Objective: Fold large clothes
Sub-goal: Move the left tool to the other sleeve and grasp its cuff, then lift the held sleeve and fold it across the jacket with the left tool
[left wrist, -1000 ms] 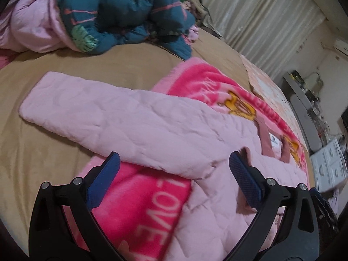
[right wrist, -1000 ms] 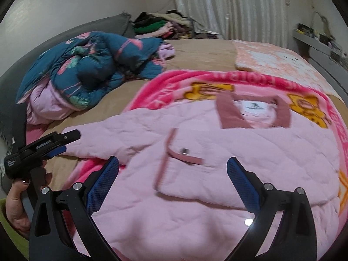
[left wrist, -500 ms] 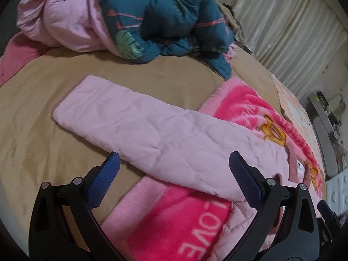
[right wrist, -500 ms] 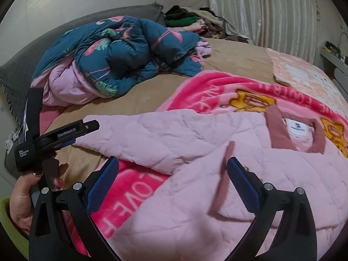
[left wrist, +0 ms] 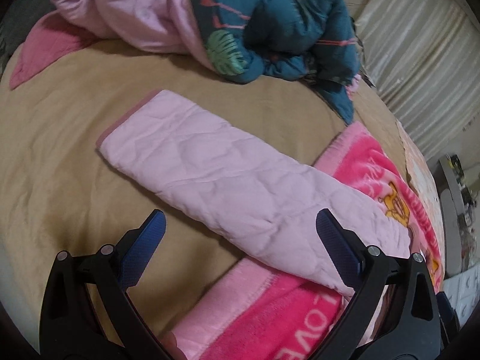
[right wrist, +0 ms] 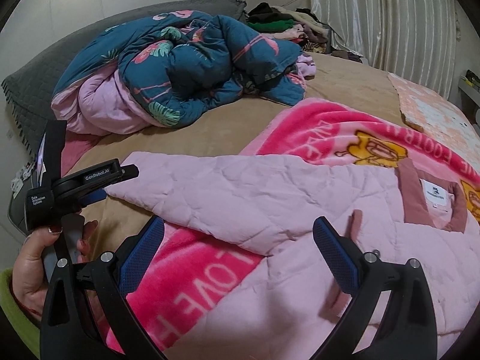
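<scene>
Through my left wrist camera, my left gripper [left wrist: 240, 231] is spread wide and holds nothing, poised above the tan bed [left wrist: 60, 150]. The pink quilted jacket's sleeve [left wrist: 228, 180] lies flat and stretched out ahead of the fingers, its cuff [left wrist: 120, 121] pointing toward the bed's head end where the teal flamingo duvet [left wrist: 270, 21] is heaped. The sleeve's root runs onto the bright pink blanket [left wrist: 270, 315]. As I judge it, the step is folding this sleeve in across the body, so I should go for the cuff end, pinch both layers near its trimmed edge, lift only enough to clear, and carry it straight across so the quilting doesn't twist.

Through my right wrist camera, my right gripper [right wrist: 238, 237] is likewise wide and empty, over the seam where sleeve [right wrist: 240, 198] meets the jacket body [right wrist: 360, 270], which lies on the blanket with its collar [right wrist: 432, 198] toward the far edge. My left gripper [right wrist: 120, 177] shows near the cuff, my hand [right wrist: 33, 261] on its handle. I'd use the right one to pin the shoulder, giving the fold a clean hinge line.
</scene>
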{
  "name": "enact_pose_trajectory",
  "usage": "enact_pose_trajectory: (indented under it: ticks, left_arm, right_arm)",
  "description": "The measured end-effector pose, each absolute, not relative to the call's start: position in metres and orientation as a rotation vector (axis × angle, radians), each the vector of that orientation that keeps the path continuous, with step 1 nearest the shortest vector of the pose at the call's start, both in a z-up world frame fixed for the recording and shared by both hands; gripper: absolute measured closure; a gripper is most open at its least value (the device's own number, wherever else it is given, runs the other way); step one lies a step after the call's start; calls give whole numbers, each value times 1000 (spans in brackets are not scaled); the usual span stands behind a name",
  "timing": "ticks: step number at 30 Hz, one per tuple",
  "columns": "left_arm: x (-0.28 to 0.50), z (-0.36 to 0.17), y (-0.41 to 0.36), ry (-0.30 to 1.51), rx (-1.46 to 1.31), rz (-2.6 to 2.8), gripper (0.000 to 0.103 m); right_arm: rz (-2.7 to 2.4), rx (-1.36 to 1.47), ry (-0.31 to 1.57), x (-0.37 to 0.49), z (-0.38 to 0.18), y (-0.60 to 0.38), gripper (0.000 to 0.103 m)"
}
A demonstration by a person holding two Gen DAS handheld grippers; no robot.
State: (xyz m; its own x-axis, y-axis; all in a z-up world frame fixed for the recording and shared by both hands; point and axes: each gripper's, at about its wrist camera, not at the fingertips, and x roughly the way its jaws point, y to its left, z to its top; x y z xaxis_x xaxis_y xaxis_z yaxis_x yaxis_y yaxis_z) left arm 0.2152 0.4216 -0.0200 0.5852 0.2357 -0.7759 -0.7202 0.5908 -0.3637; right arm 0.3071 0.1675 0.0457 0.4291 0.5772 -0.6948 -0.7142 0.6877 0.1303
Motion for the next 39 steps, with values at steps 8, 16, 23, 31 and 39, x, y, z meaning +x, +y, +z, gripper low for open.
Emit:
enact_pose_trajectory:
  ticks: [8,16,23,31,39]
  left_arm:
    - [207,-41,451,762,-825,675,9]
    - [207,-74,473,783,-955,675,9]
    - [216,-106,487,761,-1085,657,9]
    - [216,-112,497,634,-1118,706,23]
    - [215,-68,489,523,-988,636,91]
  right_arm:
    - [836,-253,809,310,33,193,4]
    - [844,-262,836,311,19,196,4]
    - [820,-243,850,314,14,181,4]
    - [775,-190,856,323,12,147,4]
    - [708,-162,834,324,15,113,4]
